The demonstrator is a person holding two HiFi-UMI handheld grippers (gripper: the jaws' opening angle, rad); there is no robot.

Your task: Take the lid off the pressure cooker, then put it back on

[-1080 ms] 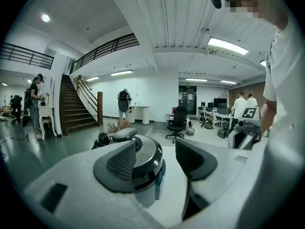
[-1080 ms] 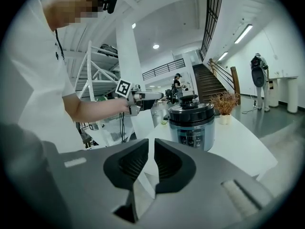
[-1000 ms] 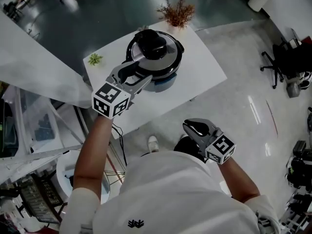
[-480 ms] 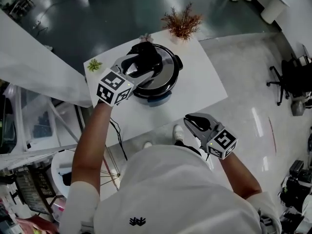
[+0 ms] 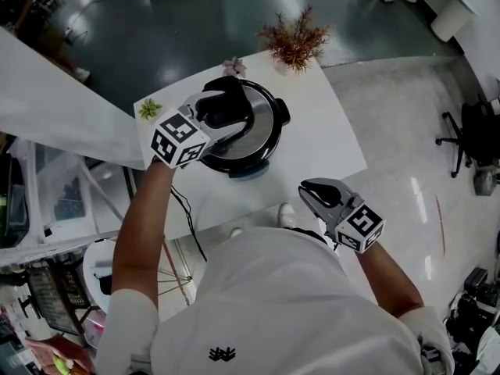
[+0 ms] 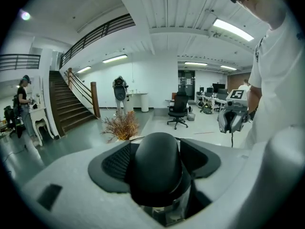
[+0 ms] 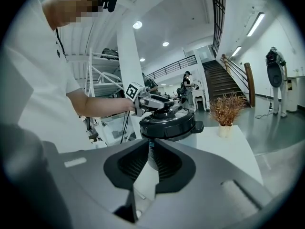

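Note:
The black and steel pressure cooker (image 5: pixel 254 143) stands on a white table (image 5: pixel 328 139) with its lid (image 5: pixel 264 119) on. My left gripper (image 5: pixel 226 104) reaches over the lid from the left. Its jaws are opening, and the black lid knob (image 6: pixel 157 168) sits between the pads; I see no firm press on it. In the right gripper view the cooker (image 7: pixel 169 123) is straight ahead, with the left gripper (image 7: pixel 157 101) on top of it. My right gripper (image 5: pixel 316 198) hovers off the table's near edge, clear of the cooker, jaws together and empty.
A dried brown plant (image 5: pixel 295 41) in a small pot stands at the table's far corner, and a small green plant (image 5: pixel 150 109) sits at its left corner. A white sheet (image 5: pixel 55 108) lies to the left. A person (image 6: pixel 23 104) stands by the stairs.
My left gripper has moved from the cooker's near rim up onto the lid, so that its jaws now straddle the knob. My right gripper has drifted a little towards the table.

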